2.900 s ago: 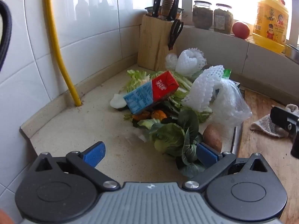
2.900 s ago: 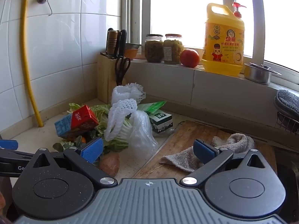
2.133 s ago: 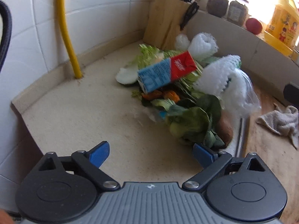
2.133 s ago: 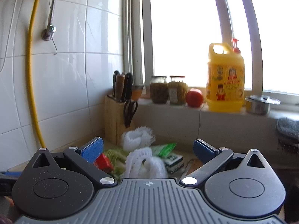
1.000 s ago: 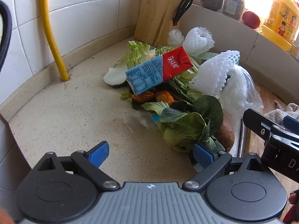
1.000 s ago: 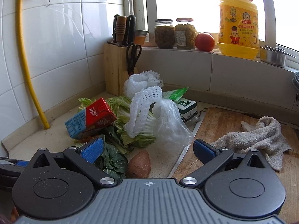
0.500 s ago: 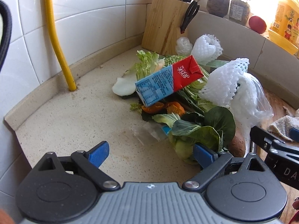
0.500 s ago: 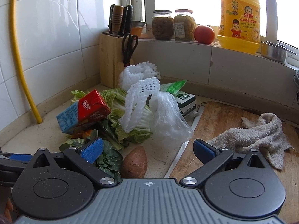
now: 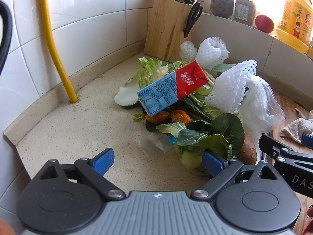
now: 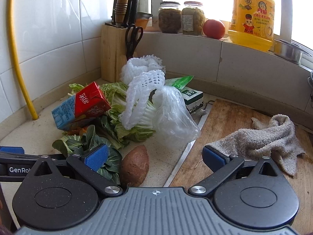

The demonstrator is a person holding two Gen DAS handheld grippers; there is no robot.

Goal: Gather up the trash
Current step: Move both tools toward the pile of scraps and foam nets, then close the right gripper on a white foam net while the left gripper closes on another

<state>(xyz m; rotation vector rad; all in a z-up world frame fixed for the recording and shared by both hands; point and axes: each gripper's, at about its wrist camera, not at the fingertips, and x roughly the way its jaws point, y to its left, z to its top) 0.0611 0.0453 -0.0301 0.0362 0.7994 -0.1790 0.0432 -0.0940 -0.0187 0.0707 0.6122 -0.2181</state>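
Trash lay heaped in the far corner of the worktop: in the left wrist view a red-and-blue carton rested tilted on cabbage leaves, with orange peel under its near end, white foam netting and a clear plastic bag to the right, and bok choy nearest. The left gripper hung short of the pile, its fingers wide and empty. In the right wrist view the right gripper was likewise spread and empty, just above a sweet potato, left of a wooden board carrying a rag. Nothing looked gathered yet; this seemed the approach. Next, one gripper would probably need to advance and close on a light, exposed piece such as the carton.
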